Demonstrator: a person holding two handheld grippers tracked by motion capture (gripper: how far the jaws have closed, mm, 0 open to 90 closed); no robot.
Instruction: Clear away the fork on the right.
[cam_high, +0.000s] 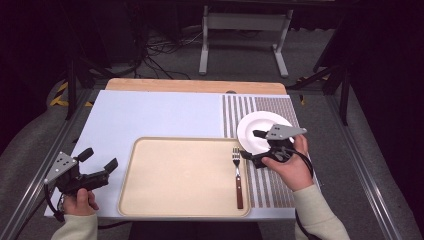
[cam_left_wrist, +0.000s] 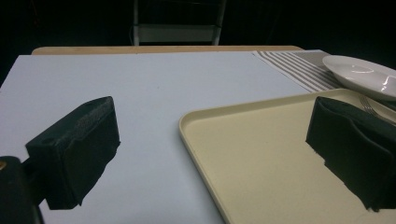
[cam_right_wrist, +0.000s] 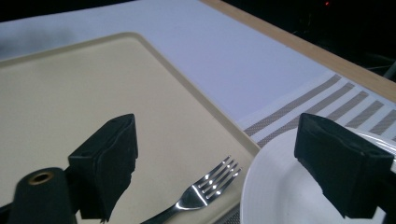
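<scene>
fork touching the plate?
Apart. In the high view the fork lies inside the tray, and the tray's right rim and a strip of striped mat separate its tines from the plate. The right gripper view shows the same gap.

Tray: pale cream-beige, plain. Plate: glossy white. Fork: shiny silver tines, reddish-brown handle. Placemat: white with grey-brown stripes. Table cover: flat pale blue-white; light wood edge along the far side. My left gripper and right gripper: black jaws, grey plate on top. My sleeves: cream.
</scene>
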